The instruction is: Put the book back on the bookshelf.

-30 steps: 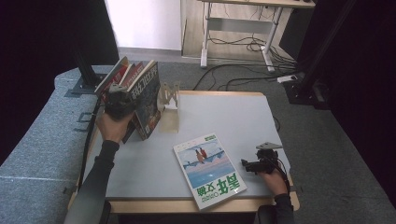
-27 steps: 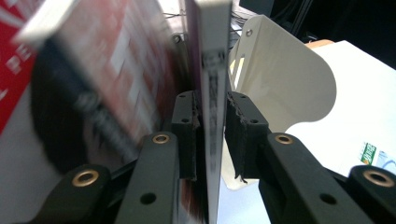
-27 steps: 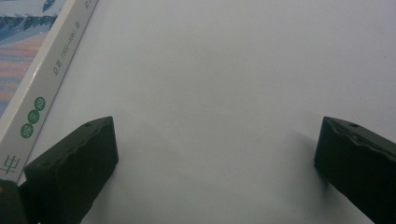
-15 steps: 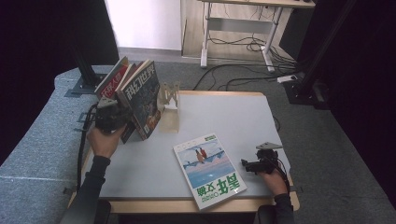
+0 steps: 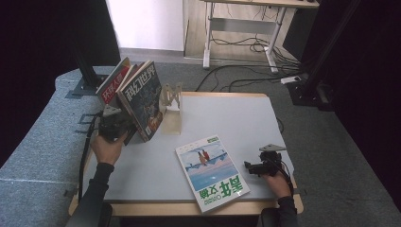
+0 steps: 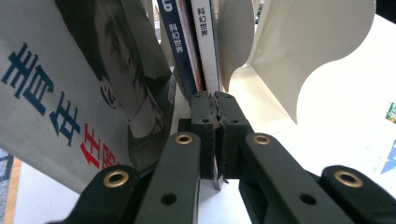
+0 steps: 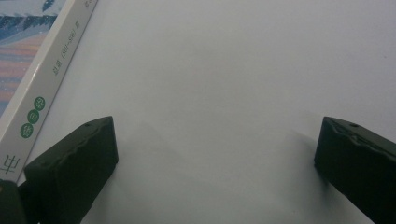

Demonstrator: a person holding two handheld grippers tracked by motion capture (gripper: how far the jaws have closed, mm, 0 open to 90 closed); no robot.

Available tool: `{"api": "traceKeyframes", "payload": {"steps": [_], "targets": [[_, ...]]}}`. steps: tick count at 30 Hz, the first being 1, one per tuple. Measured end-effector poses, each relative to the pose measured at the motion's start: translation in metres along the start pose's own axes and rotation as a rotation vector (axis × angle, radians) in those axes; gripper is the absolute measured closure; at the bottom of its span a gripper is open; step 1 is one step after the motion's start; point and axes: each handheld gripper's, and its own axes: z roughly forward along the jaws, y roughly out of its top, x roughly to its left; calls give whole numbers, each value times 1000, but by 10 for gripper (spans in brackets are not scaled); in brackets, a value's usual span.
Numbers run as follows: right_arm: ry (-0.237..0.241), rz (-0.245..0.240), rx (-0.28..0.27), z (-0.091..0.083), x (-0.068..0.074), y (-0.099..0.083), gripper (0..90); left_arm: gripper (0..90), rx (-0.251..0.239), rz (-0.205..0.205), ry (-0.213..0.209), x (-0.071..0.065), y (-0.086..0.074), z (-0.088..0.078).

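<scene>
Several magazines lean against a cream bookend rack (image 5: 171, 106) at the table's back left: a dark-covered one (image 5: 142, 101) in front, a red-titled one (image 5: 112, 85) behind. My left gripper (image 5: 125, 128) sits at their lower left edge. In the left gripper view its jaws (image 6: 217, 107) have just been closing and now stand pressed together at the foot of the magazine spines (image 6: 205, 46); I make out nothing between them. A blue-and-white magazine (image 5: 212, 172) lies flat near the front edge. My right gripper (image 5: 249, 166) rests open on the table just right of it, with that magazine's spine (image 7: 42, 70) beside its left jaw.
The grey tabletop (image 5: 236, 118) has free room at centre and back right. A curved rack divider (image 6: 299, 60) rises right of the left jaws. Past the far edge are a desk frame (image 5: 236, 28) and floor cables (image 5: 246, 80); dark curtains hang on both sides.
My left hand and gripper have sunk from beside the magazines' covers down to their lower edge, toward the front left. The magazines stay leaning on the rack. The right gripper has kept still.
</scene>
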Motion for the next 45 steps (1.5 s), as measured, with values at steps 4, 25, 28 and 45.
{"api": "traceKeyframes", "payload": {"steps": [4, 25, 28, 45], "targets": [[1, -1, -1, 0, 0, 0, 0, 847, 0, -14, 10, 4, -3, -2], [0, -2, -1, 0, 0, 0, 0, 838, 13, -54, -32, 9, -4, 10], [0, -2, -1, 0, 0, 0, 0, 835, 12, -59, -36, 9, -2, 11], [0, -1, -1, 0, 0, 0, 0, 851, 12, -66, -72, 8, -2, 10]]}}
